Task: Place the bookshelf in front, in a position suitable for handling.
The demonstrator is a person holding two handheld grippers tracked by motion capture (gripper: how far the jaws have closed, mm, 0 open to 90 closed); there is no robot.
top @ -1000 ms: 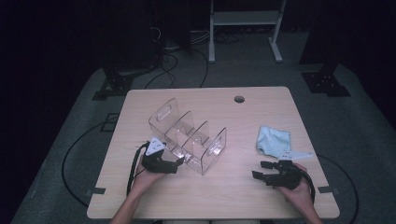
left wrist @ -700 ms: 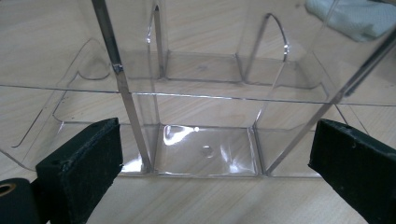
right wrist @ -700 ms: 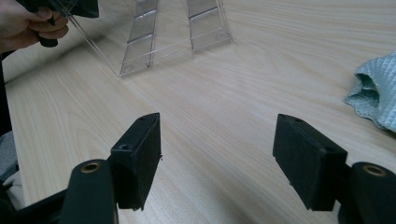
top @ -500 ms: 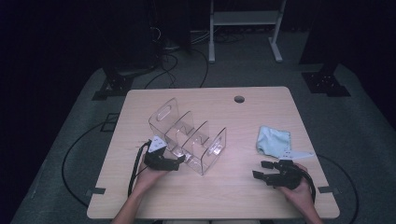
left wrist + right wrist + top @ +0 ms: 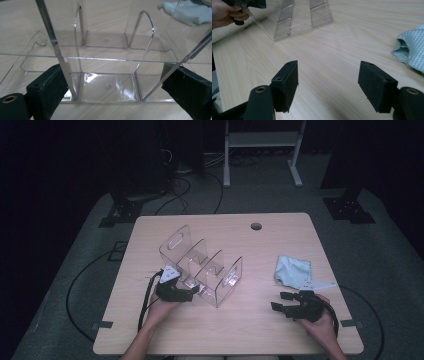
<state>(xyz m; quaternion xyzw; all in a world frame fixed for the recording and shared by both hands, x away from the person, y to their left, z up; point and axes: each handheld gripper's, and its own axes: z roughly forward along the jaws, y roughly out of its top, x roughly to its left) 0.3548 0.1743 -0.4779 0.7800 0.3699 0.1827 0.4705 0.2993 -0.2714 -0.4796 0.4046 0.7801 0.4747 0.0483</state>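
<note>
A clear acrylic organizer with several compartments stands left of the table's middle. My left gripper is at its near end. In the left gripper view its jaws have just been closing and straddle one compartment; both pads touch the outer walls. My right gripper rests low at the front right of the table, pointing left. In the right gripper view its jaws stand wide open over bare wood, with the organizer farther off.
A crumpled light blue cloth lies just beyond the right gripper, also visible as the cloth at the right edge. The wooden table has a cable hole near its far edge. Cables trail on the floor around it.
The left gripper has shifted slightly toward the organizer's near end. The right gripper and the cloth have stayed where they were.
</note>
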